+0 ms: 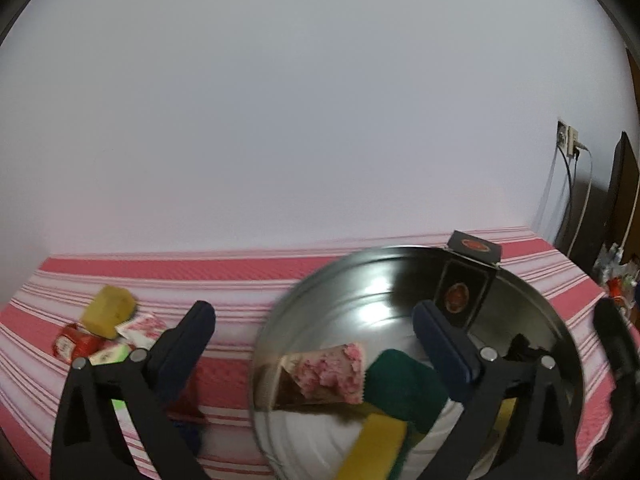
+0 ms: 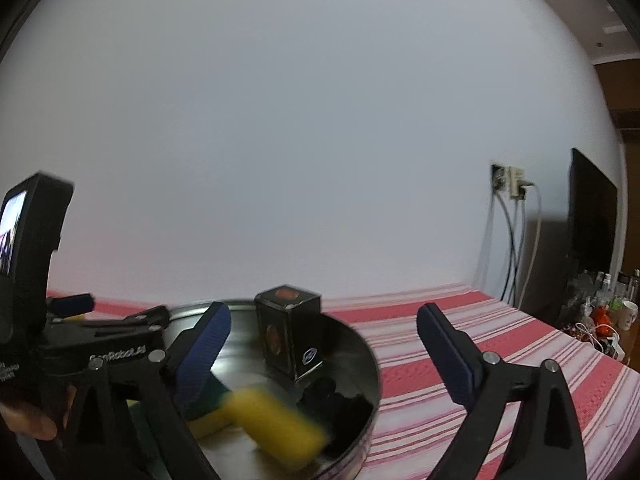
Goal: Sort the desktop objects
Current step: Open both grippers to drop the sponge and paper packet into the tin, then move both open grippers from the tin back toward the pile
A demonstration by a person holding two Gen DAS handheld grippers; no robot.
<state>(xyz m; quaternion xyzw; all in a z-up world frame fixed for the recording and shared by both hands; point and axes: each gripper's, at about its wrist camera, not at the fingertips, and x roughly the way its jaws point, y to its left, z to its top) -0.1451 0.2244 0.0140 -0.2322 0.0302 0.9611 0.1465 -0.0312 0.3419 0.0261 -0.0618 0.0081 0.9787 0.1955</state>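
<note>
The left gripper (image 1: 316, 344) hangs over the round metal tin (image 1: 320, 296) with its fingers spread wide, pinching nothing; a pink sachet (image 1: 332, 372) and a green-and-yellow sponge (image 1: 396, 396) show blurred between them. The right gripper (image 2: 324, 344) is likewise splayed and empty; a yellow sponge (image 2: 276, 424) lies blurred in the tin beside the upright black box (image 2: 290, 336).
</note>
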